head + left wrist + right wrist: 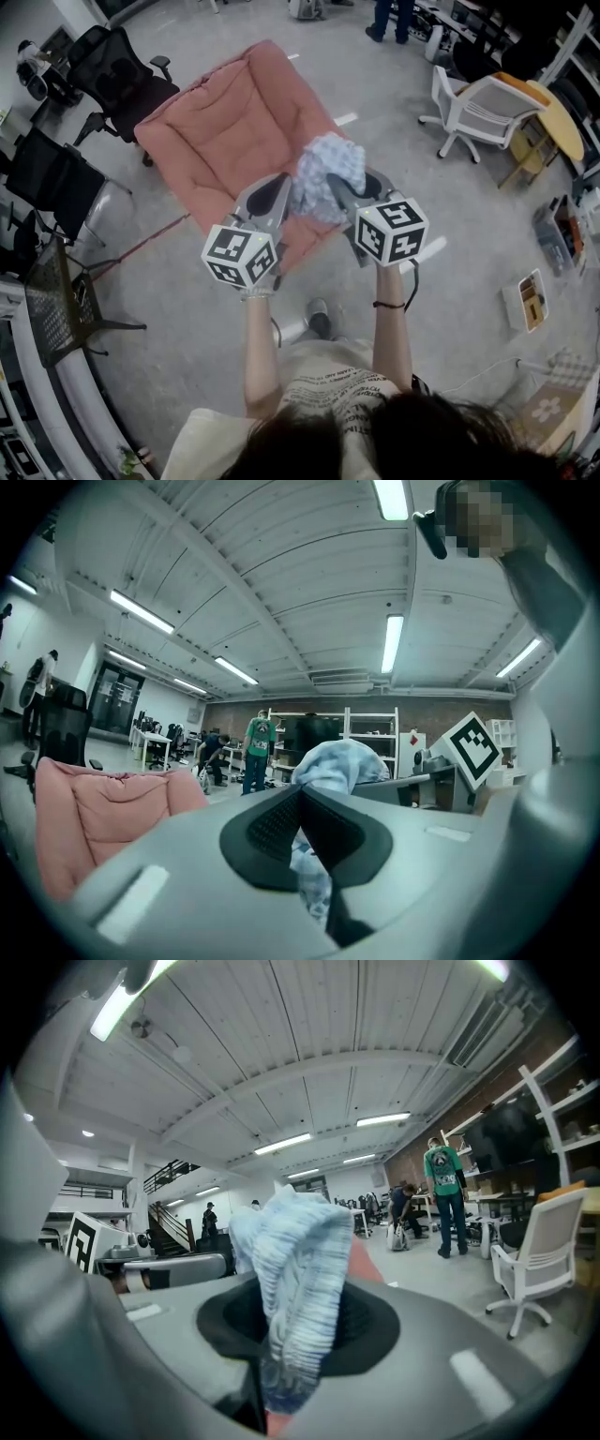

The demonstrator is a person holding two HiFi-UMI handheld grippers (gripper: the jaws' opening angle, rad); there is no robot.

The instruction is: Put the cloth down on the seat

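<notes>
left tool (273, 194), right tool (349, 190) both pinch bunched cloth (327, 176) over seat (217, 141) near edge; seat centre ahead-left, left tool nearer.

In the head view we find the near edge of the seat (216, 141) masked by the cloth (328, 173), the left gripper (270, 192) and the right gripper (358, 186), whose jaws bury the cloth's pinched folds. In the left gripper view that gripper's body cuts off the seat's lower part; in the right gripper view the cloth leaves only a pink sliver, probably the seat. The hands of a distant person (258, 752) are too small to tell.
</notes>
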